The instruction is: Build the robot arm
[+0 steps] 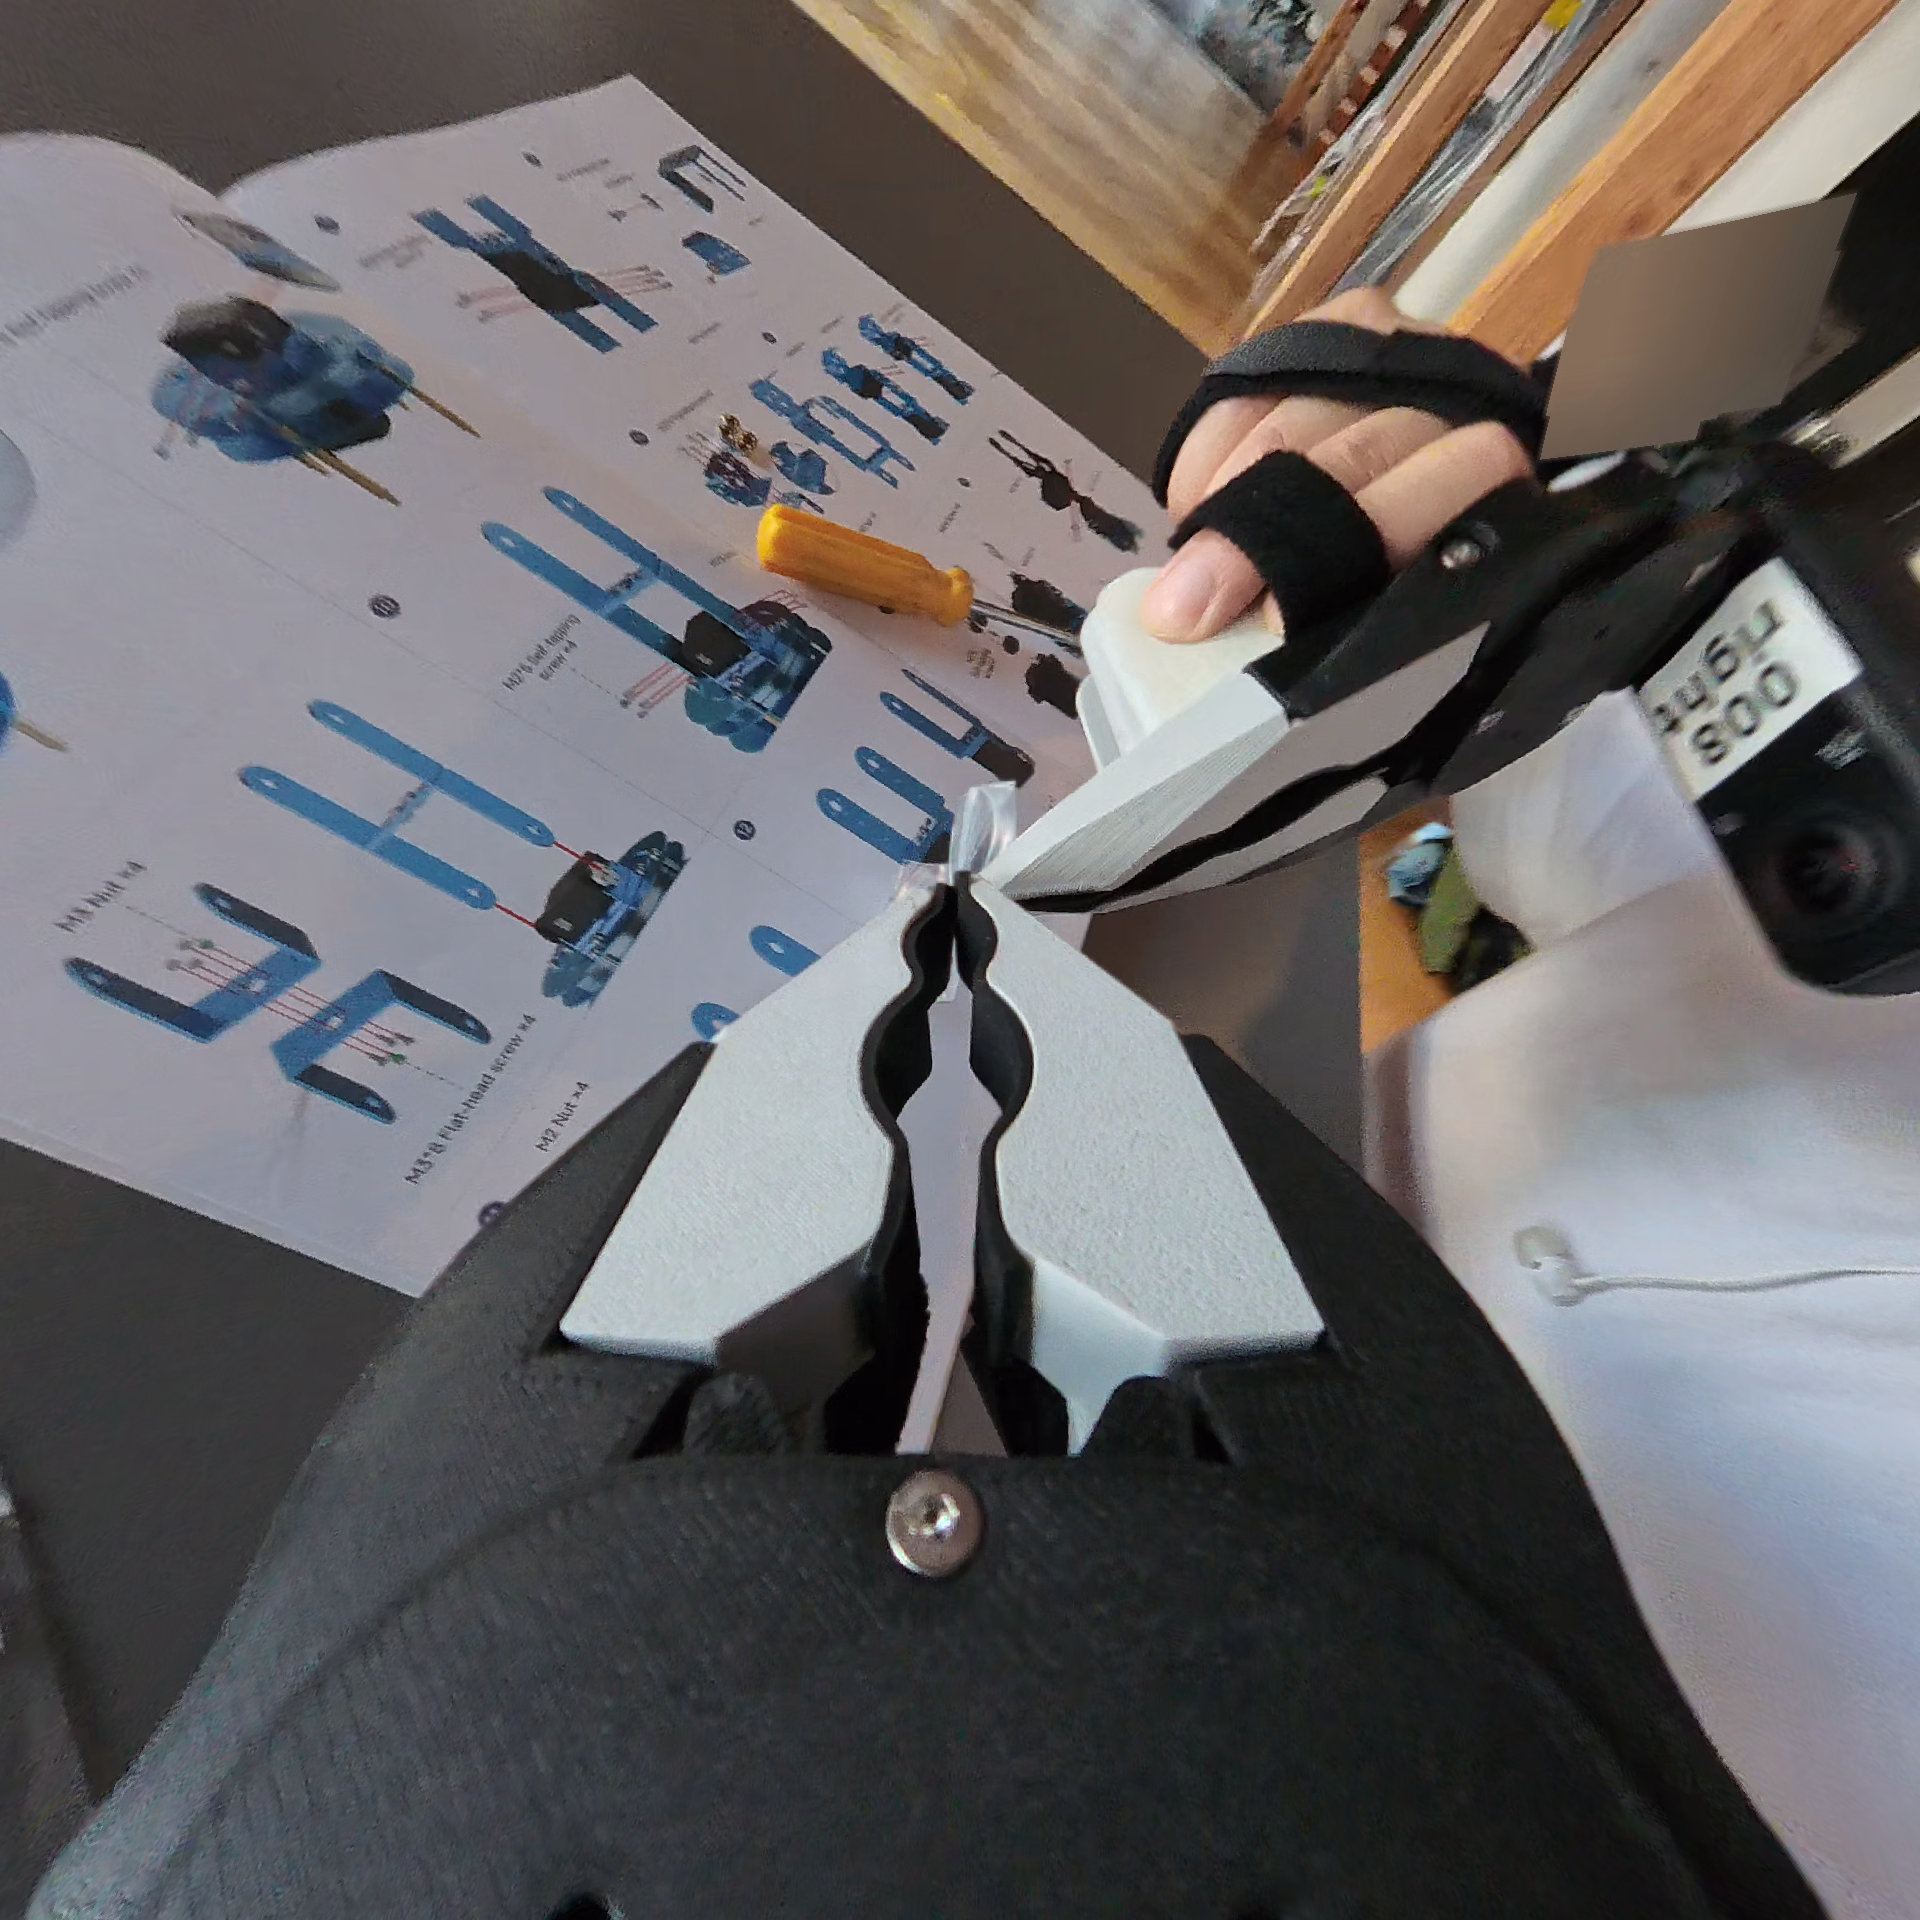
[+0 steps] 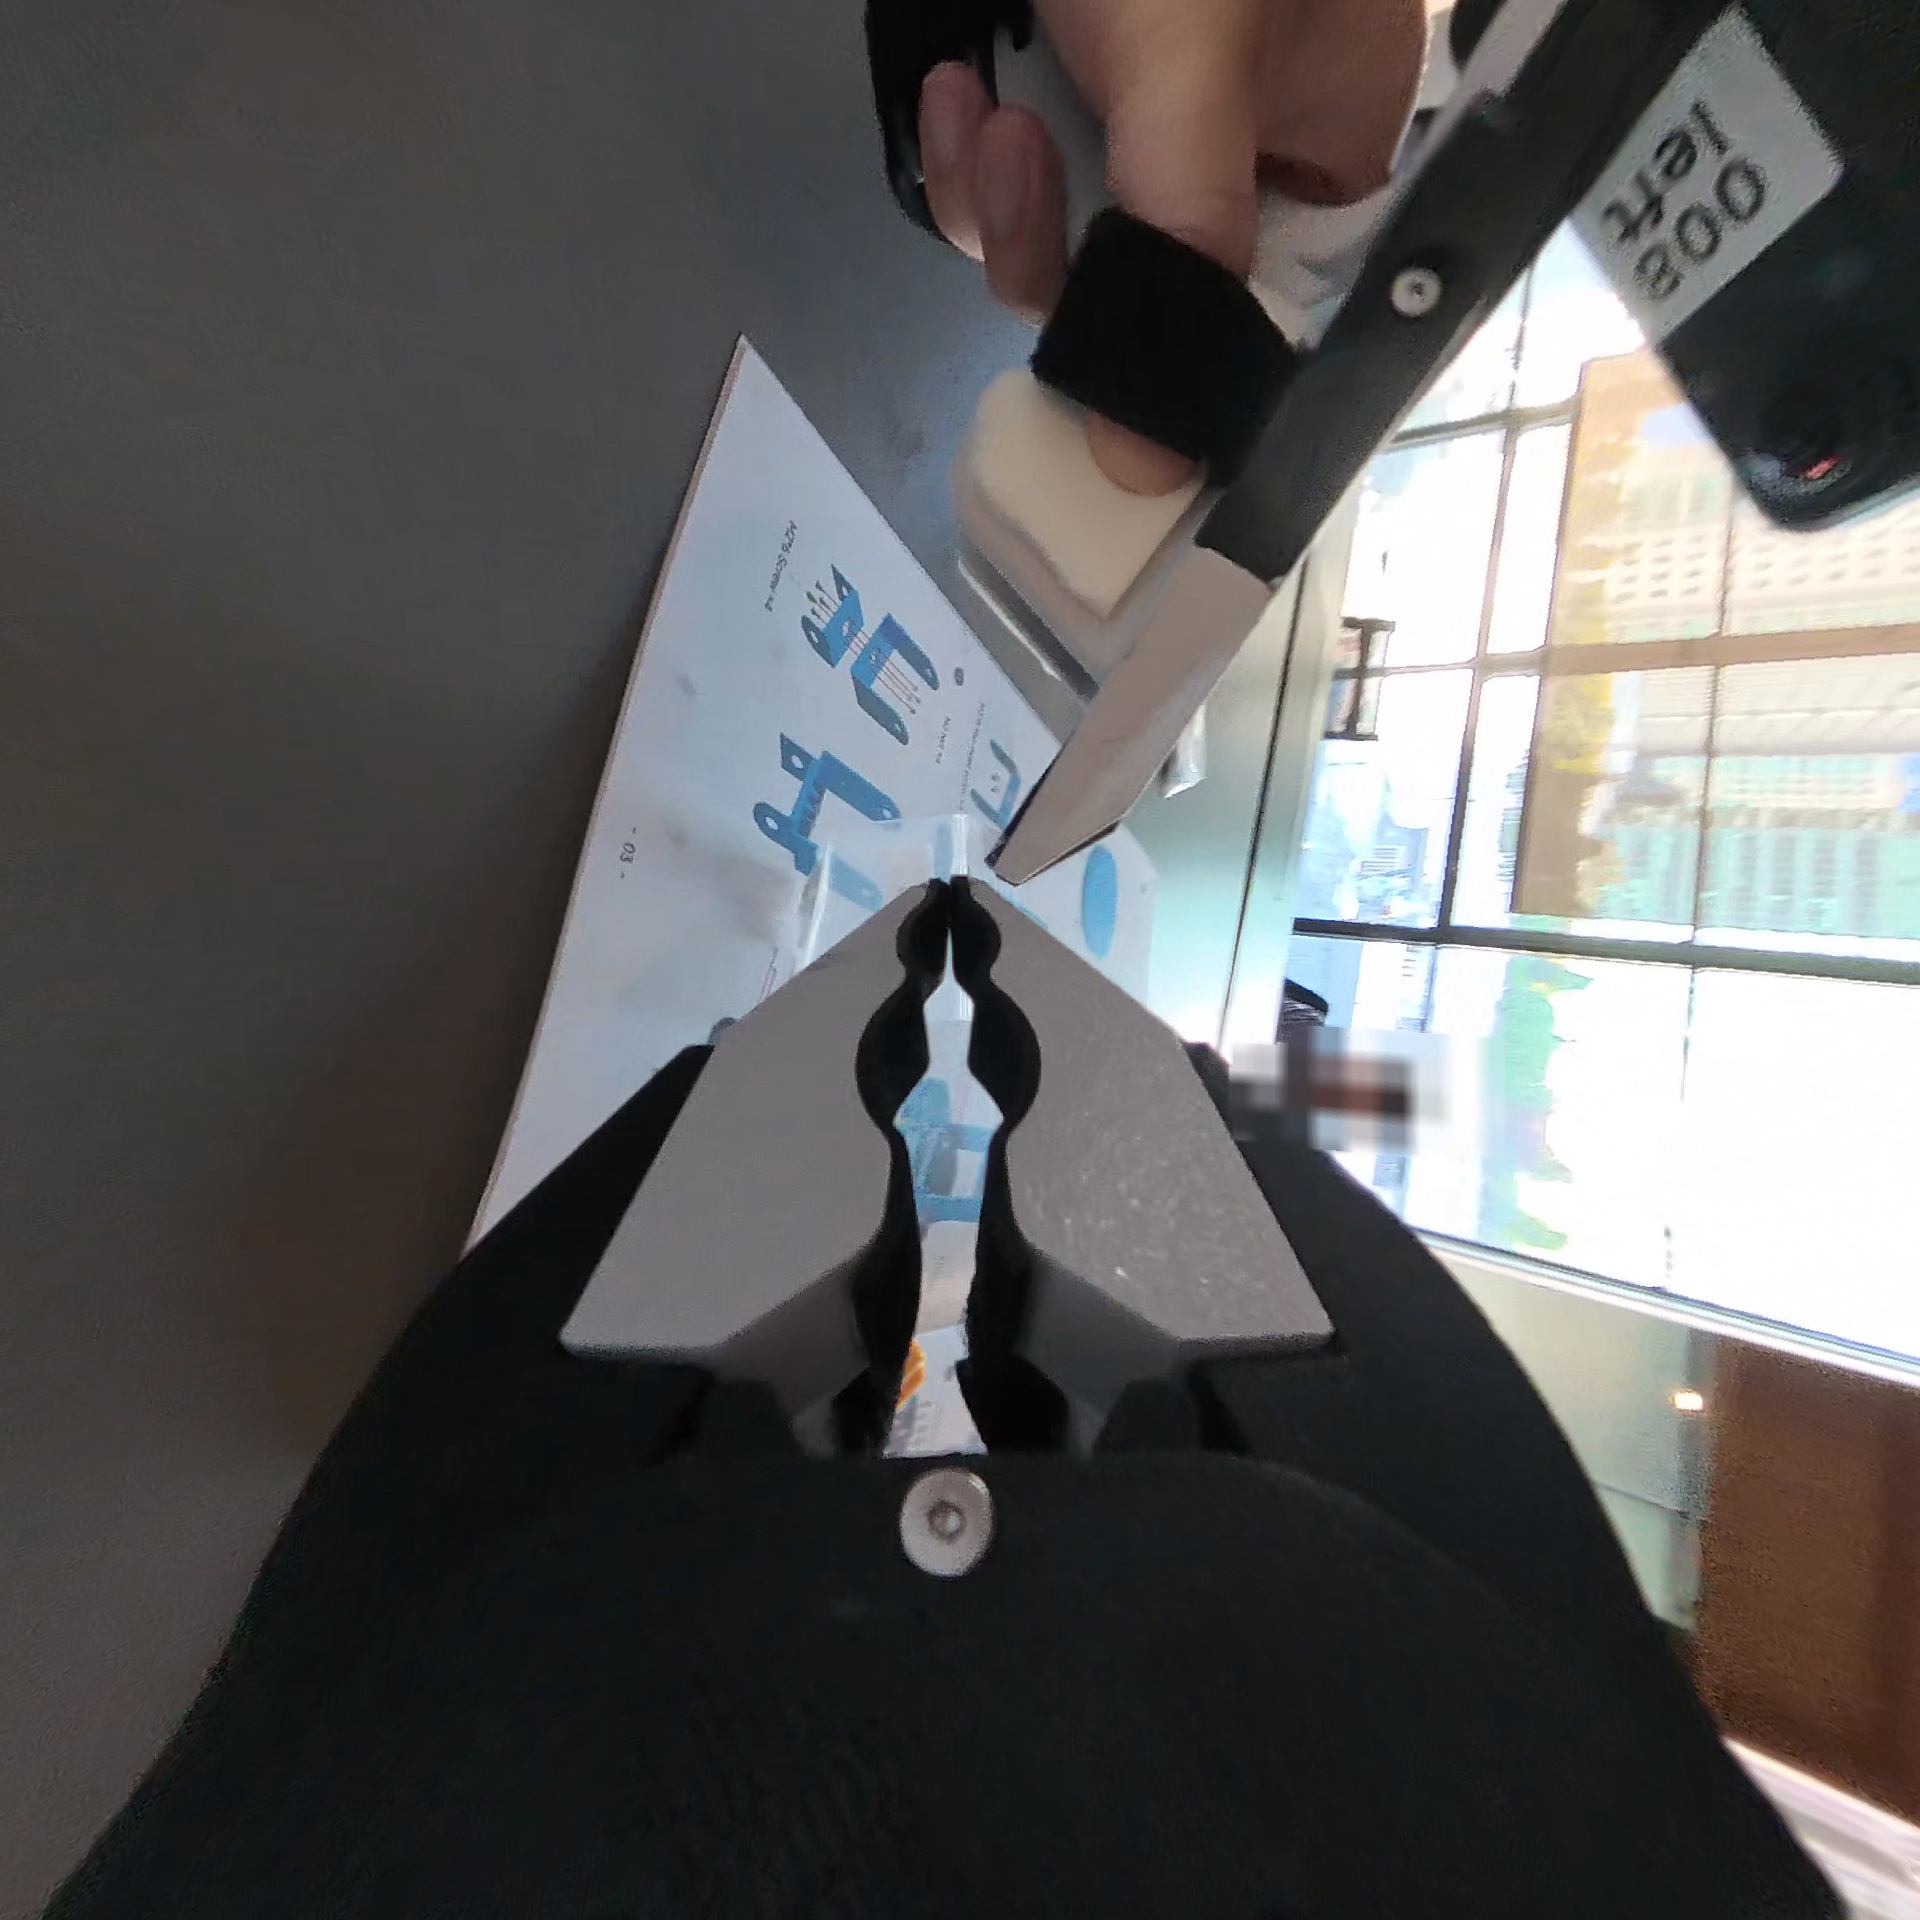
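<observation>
Grippers meet tip to tip over the open instruction booklet (image 1: 436, 644): the left gripper (image 1: 951, 914) and right gripper (image 1: 1013, 883) each pinch one small clear plastic bag (image 1: 971, 831) between closed tips — held aloft, apparently unopened. At 12 o'clock lies a yellow-handled screwdriver (image 1: 862, 566), untouched.

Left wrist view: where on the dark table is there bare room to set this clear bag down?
Bare dark table lies below the open instruction booklet, beside the left gripper; another strip runs between the booklet's top edge and the wood floor. Crowded: the yellow screwdriver on the booklet, and where the right gripper meets the left on the clear plastic bag.
</observation>
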Demonstrator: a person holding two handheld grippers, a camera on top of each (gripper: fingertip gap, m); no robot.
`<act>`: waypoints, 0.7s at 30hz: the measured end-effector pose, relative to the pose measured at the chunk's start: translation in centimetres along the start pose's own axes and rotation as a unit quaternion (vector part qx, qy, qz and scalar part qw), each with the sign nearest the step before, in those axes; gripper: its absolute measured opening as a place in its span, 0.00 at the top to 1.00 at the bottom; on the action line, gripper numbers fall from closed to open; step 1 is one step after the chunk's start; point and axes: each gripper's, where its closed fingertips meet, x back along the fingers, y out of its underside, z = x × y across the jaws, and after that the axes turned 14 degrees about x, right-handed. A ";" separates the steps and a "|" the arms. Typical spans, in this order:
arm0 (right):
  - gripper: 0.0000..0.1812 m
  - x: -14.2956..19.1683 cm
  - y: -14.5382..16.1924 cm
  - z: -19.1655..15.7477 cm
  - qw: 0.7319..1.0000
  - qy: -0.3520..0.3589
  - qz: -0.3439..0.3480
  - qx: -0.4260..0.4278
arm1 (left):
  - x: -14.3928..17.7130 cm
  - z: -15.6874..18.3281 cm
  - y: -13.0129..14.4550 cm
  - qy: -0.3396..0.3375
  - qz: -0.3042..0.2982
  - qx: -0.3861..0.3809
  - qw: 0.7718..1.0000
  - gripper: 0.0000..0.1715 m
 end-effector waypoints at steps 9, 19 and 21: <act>1.00 -0.5 0.3 -1.1 0.992 -0.068 0.035 -0.102 | -0.9 -0.5 0.7 -0.029 -0.014 -0.018 0.999 1.00; 1.00 -0.6 0.5 -0.1 1.000 -0.002 0.010 -0.005 | -0.4 0.5 0.2 0.079 -0.001 0.098 0.992 1.00; 1.00 -0.4 0.5 0.5 1.000 0.023 -0.004 0.012 | 0.0 0.7 -0.3 0.100 0.011 0.107 0.989 1.00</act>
